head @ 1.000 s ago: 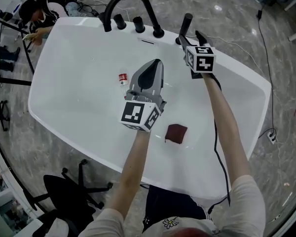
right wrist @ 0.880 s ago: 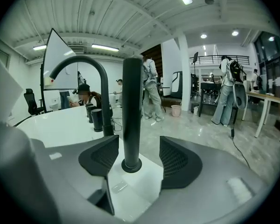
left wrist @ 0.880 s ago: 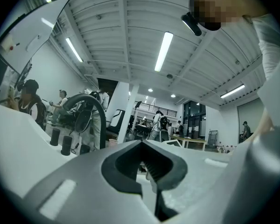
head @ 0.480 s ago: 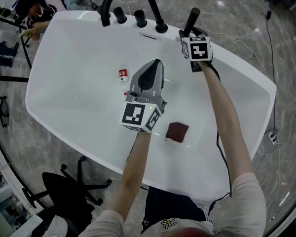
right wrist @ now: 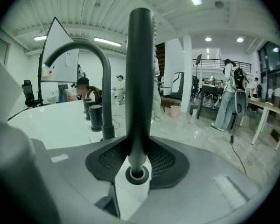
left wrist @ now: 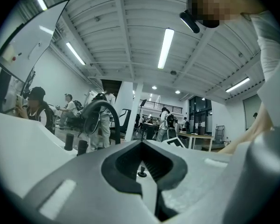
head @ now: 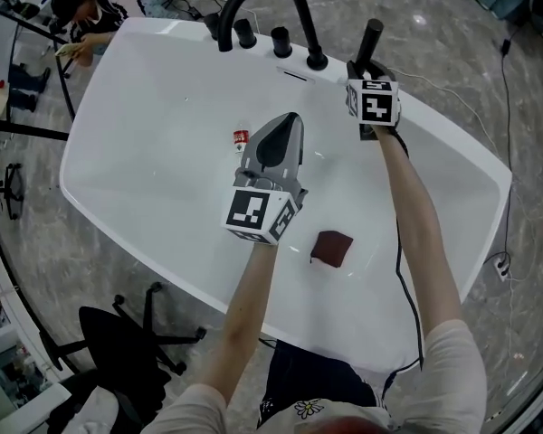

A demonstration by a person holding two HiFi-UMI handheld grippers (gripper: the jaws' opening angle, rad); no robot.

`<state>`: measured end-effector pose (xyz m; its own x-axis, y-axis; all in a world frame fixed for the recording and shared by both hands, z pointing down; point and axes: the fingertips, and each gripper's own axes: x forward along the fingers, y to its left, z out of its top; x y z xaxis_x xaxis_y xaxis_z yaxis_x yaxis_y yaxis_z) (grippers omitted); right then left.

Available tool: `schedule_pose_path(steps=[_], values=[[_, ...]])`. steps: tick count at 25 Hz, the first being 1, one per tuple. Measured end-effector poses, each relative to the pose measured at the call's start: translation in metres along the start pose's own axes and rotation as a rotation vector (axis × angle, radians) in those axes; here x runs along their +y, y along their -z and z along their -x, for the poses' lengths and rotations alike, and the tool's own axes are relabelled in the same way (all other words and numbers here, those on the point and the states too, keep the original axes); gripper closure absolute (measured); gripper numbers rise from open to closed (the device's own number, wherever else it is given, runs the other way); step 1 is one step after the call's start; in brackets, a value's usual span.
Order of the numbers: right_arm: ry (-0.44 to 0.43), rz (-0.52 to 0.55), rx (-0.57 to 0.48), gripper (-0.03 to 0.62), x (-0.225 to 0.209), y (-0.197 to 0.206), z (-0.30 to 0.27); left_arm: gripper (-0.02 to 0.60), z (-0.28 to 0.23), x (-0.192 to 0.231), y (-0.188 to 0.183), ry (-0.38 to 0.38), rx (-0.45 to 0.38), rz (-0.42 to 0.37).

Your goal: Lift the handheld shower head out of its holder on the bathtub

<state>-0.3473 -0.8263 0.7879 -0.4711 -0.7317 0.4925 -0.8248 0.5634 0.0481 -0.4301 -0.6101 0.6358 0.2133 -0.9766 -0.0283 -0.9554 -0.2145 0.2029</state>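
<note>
Both are closed, left gripper [head: 281, 129] empty, right gripper [right wrist: 137, 160] round the shower head [right wrist: 140, 78] at upper right; a slanted pull might bind it in its holder [right wrist: 127, 175].

An open workshop hall (strip lights [left wrist: 166, 42] overhead): freestanding bathtub [head: 154, 129] among desks [right wrist: 269, 105], an office chair [head: 113, 351], people [left wrist: 36, 107].

The bathtub [head: 154, 107] is plain white. The faucet [head: 315, 57] at the upper middle of the frame is black, and so is the shower head [head: 370, 39] to its right. The left gripper [head: 285, 125] and the right gripper [right wrist: 138, 167] are mid grey with darker charcoal fingers [right wrist: 164, 161], and each carries a cube [head: 258, 213] of black-and-white square markers. Lower right of centre lies a dark red cloth [head: 332, 248]. A small bottle [head: 241, 138] wears a red label. The floor [head: 63, 269] is grey veined marble.
</note>
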Motion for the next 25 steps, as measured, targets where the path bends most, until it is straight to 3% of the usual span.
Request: schedule_pose_path(steps=[5,10,17,25], values=[[0.000,0.003,-0.042,0.439,0.001,-0.041,0.027,0.581,0.007,-0.004,-0.029,-0.013,-0.022,0.010],[0.020,-0.029,-0.109,0.439,-0.008,-0.104,0.084,0.581,0.012,-0.028,-0.094,0.003,-0.066,-0.008],[0.036,-0.031,-0.262,0.439,-0.023,-0.225,0.201,0.581,0.009,-0.084,-0.195,0.066,-0.147,-0.028],[0.040,-0.091,-0.370,0.439,-0.016,-0.290,0.357,0.581,0.032,-0.155,-0.292,0.126,-0.170,-0.039]])
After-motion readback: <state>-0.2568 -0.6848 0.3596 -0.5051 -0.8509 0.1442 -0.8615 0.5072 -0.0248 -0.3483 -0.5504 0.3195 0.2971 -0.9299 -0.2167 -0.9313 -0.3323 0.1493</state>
